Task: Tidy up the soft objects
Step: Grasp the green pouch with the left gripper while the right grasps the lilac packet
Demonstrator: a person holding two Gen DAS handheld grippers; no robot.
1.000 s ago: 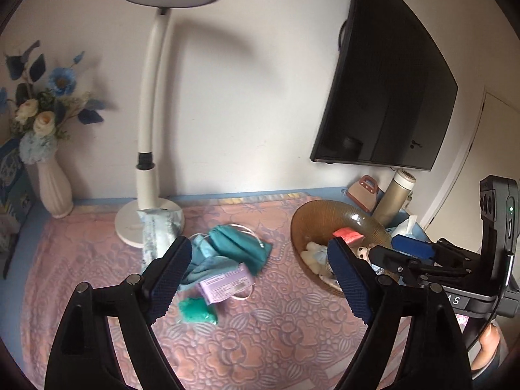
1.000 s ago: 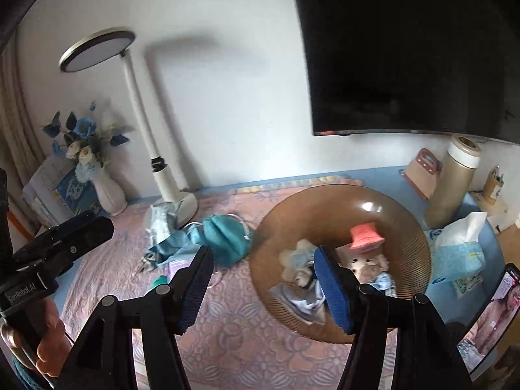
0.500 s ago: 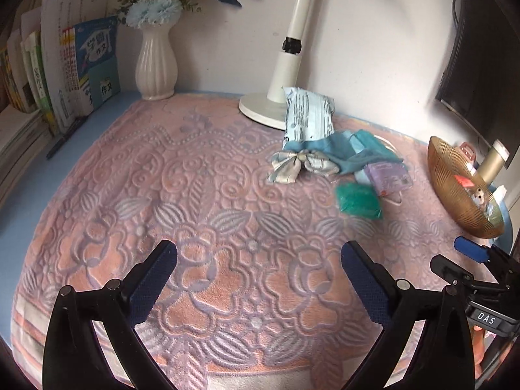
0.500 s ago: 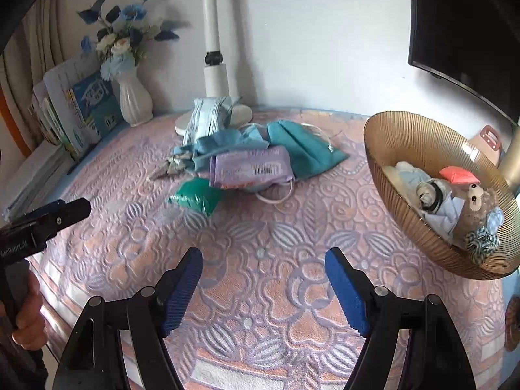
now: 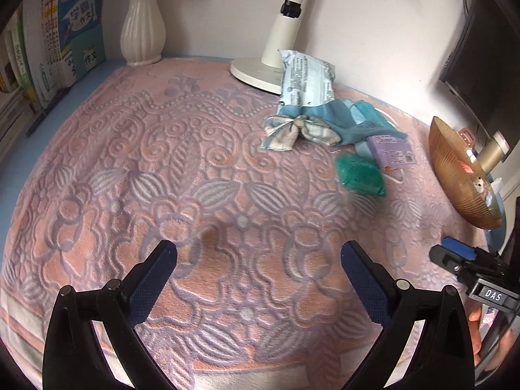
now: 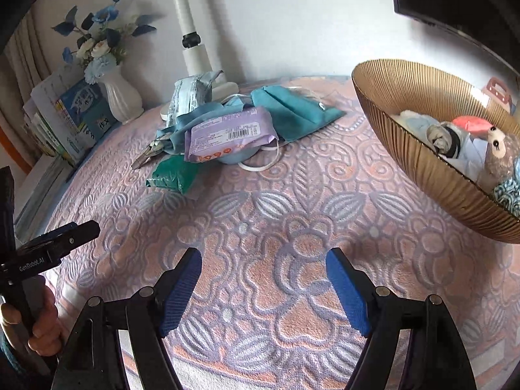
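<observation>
Left wrist | left tool (image 5: 258, 256) still agape, lower | right tool (image 6: 261, 265) agape, empty

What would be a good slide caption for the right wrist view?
Open right tongs hover empty above a floral mat, between a pile of masks and packets and a gold bowl of soft toys.

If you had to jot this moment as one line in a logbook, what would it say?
left gripper: open, empty | right gripper: open, empty | pile of soft items: on mat | bowl: partly filled
</observation>
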